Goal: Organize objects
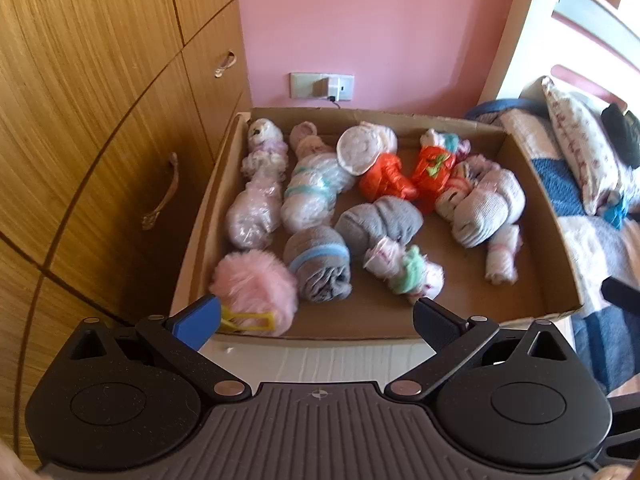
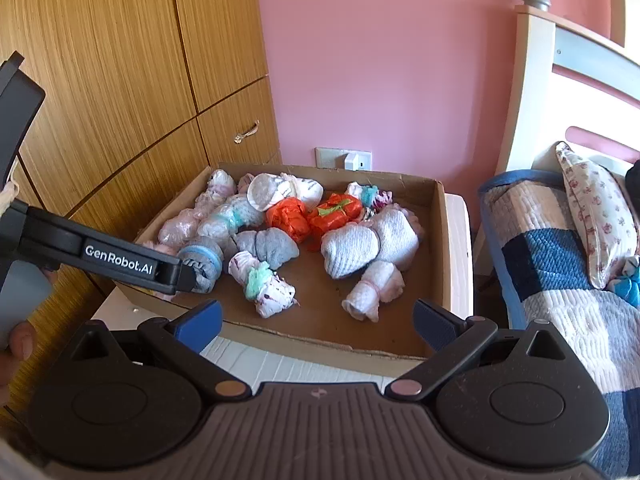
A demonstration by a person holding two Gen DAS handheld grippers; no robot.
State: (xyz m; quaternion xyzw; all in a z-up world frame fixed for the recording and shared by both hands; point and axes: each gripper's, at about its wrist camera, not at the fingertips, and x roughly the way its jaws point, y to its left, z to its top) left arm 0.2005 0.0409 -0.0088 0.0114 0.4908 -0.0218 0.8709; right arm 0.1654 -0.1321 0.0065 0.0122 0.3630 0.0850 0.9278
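Note:
A shallow cardboard box on a white nightstand holds several rolled sock and cloth bundles. A fluffy pink ball with a yellow clip lies at its near left corner. A grey roll with a blue band lies beside it. Orange plastic-wrapped bundles sit in the middle. My left gripper is open and empty at the box's near edge, its left finger next to the yellow clip. My right gripper is open and empty above the near edge. The left gripper's arm crosses the right wrist view.
A wooden wardrobe with drawer handles stands close on the left. A pink wall with a socket is behind the box. A bed with a quilt and a floral pillow is on the right.

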